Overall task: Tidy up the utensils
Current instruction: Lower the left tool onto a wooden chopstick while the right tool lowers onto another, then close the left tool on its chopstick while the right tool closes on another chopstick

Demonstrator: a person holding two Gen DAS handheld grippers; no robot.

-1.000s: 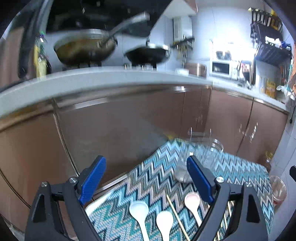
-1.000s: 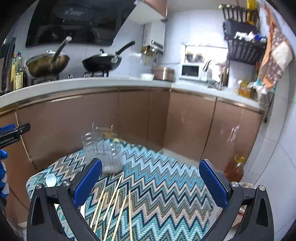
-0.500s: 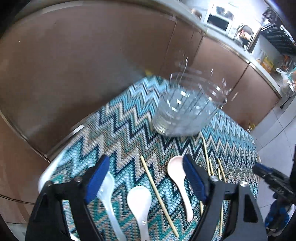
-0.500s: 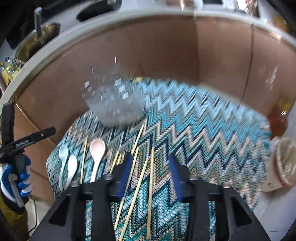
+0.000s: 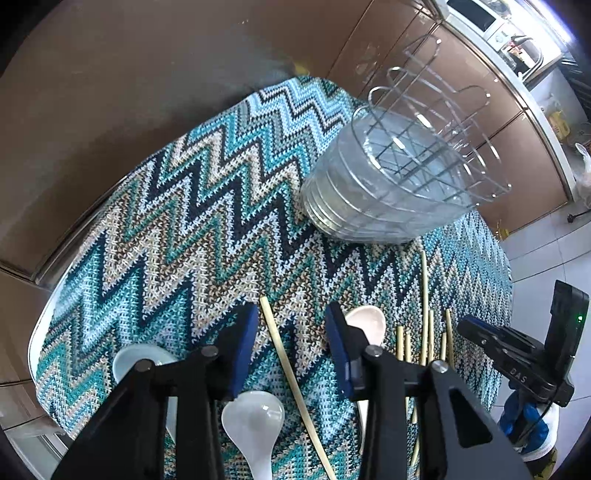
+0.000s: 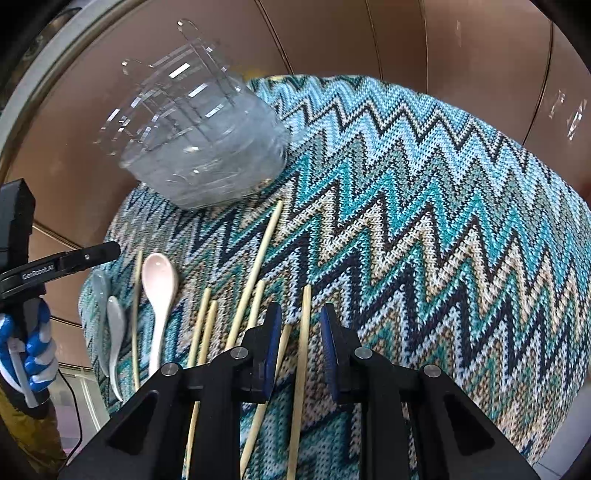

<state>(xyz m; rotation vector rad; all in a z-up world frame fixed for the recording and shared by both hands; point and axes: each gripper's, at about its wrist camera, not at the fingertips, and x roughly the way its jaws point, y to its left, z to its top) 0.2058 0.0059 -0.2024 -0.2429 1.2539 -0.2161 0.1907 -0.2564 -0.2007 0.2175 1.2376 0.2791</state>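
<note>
Zigzag tablecloth (image 6: pixel 424 206) beneath each tool, left (image 5: pixel 291 341) and right (image 6: pixel 298 332), both partly apart astride separate chopsticks (image 6: pixel 301 354), gripping nothing.

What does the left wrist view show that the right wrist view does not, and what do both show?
Only the left wrist view shows the microwave on the far counter, and the right gripper from the side. Only the right wrist view shows the left gripper from the side, with the gloved hand holding it, and the right gripper's jaws straddling a chopstick. Both show the clear holder, the pink spoon, two white spoons and loose chopsticks on the zigzag cloth.
</note>
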